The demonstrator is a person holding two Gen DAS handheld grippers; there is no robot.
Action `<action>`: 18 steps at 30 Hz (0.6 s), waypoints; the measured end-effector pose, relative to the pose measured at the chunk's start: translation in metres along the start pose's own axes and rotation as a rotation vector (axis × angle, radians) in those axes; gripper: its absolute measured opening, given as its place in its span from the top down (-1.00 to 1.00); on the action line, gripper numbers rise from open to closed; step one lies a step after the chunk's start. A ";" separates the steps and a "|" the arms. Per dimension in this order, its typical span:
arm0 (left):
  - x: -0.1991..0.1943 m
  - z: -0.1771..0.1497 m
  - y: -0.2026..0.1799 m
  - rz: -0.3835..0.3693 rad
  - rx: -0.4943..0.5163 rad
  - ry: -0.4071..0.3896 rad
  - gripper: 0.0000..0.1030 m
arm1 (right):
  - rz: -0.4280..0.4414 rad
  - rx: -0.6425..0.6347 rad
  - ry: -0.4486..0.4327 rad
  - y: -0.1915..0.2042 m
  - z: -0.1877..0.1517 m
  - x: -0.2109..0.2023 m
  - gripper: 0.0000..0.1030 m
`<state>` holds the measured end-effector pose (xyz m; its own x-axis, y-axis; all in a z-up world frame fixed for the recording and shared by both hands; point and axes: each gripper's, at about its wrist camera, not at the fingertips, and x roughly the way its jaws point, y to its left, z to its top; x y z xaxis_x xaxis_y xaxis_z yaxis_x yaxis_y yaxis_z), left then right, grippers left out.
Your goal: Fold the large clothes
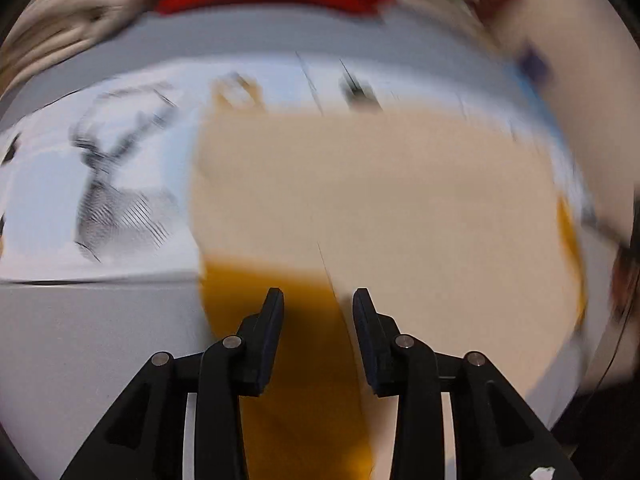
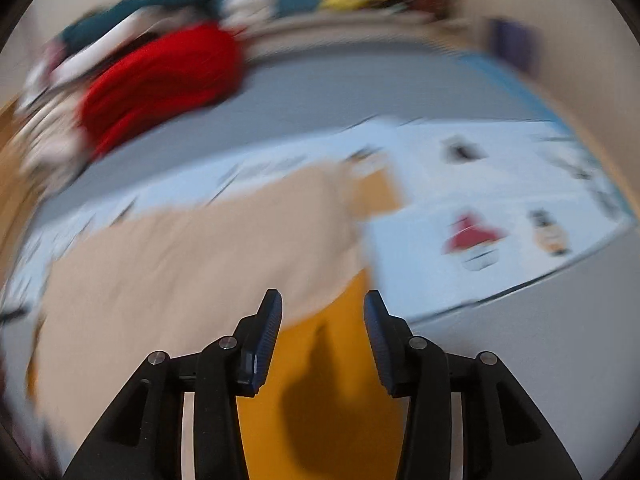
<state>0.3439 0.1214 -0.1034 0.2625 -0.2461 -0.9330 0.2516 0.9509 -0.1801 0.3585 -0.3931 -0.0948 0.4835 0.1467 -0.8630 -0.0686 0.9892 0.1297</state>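
While both views are smeared by motion, the main layout reads clearly enough. The garment (image 1: 380, 208), beige on its upper layer with a mustard-orange layer showing beneath, lies spread on a pale printed sheet (image 1: 132, 152) over a grey surface (image 1: 100, 340). In the left wrist view the beige panel fills the centre and reaches toward 3 o'clock, while the orange part runs down to 6 o'clock between the fingers. In the right wrist view the beige spreads toward 9 o'clock and the orange strip (image 2: 328, 360) sits at 6 o'clock.

The left gripper (image 1: 318, 300) stands partly open, its jaws apart over the orange cloth with nothing pinched between them. The right gripper (image 2: 322, 300) is likewise partly open, a little wider, holding nothing; its shadow falls on the orange cloth below.

A red garment (image 2: 160, 84) lies heaped at 10 o'clock in the right view, well apart from the work.

The likely risks come from the layering. If the jaws close on only the top layer, the fold could drag the beige panel off the orange one and leave a skewed edge. Should either gripper bite too deep, it may catch the printed sheet as well and pull it along. Uneven grips between the two hands would probably wrinkle the fold line.
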 end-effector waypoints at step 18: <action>0.003 -0.085 0.012 0.214 0.054 0.195 0.36 | -0.147 -0.078 0.419 -0.044 -0.095 0.012 0.14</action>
<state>0.2681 0.1475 -0.1354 0.1322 0.0045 -0.9912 0.2606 0.9647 0.0391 0.2844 -0.4350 -0.1575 0.0993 -0.0228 -0.9948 -0.0983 0.9946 -0.0326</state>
